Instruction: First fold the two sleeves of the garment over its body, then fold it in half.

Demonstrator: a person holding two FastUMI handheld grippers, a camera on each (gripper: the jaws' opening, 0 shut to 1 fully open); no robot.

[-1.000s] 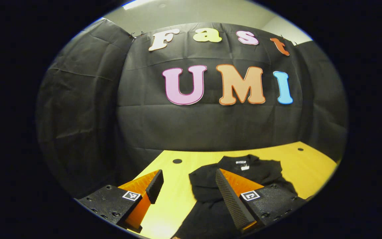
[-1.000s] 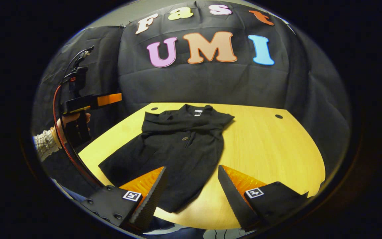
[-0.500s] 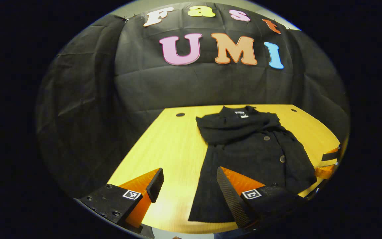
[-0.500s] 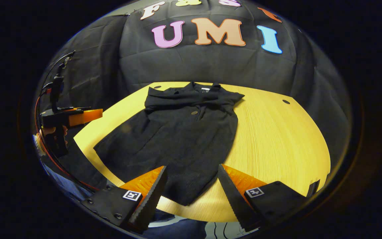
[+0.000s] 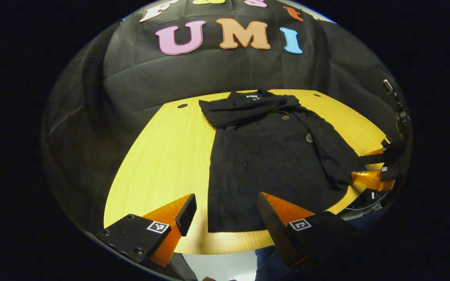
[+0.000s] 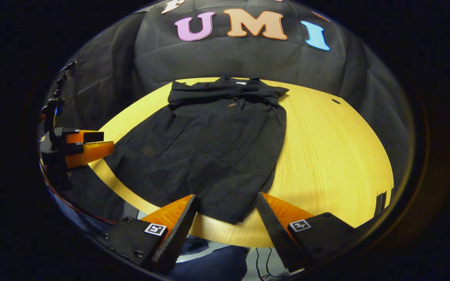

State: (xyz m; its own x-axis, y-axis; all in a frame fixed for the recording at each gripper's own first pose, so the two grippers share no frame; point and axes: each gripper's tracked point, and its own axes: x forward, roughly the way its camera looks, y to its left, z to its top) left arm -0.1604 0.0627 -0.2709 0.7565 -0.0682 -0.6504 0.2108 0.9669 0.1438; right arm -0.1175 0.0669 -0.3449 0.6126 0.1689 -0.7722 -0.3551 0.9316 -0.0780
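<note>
Black garment [image 5: 264,164] lies flat on the yellow table [image 5: 162,156], sleeves folded across.
Left claw [image 5: 225,214] and right claw [image 6: 225,218] both gape, holding nothing.

Dim booth light overall; the glossy yellow wooden table [image 5: 162,156] shines brightest, with soft glare lower centre. Strong fisheye bending curves both views' edges. Focus stays sharp, with no motion blur.

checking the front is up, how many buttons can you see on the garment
2 in the left gripper view: one button just below the folded sleeves, another lower down the garment; folds may hide more.
</note>
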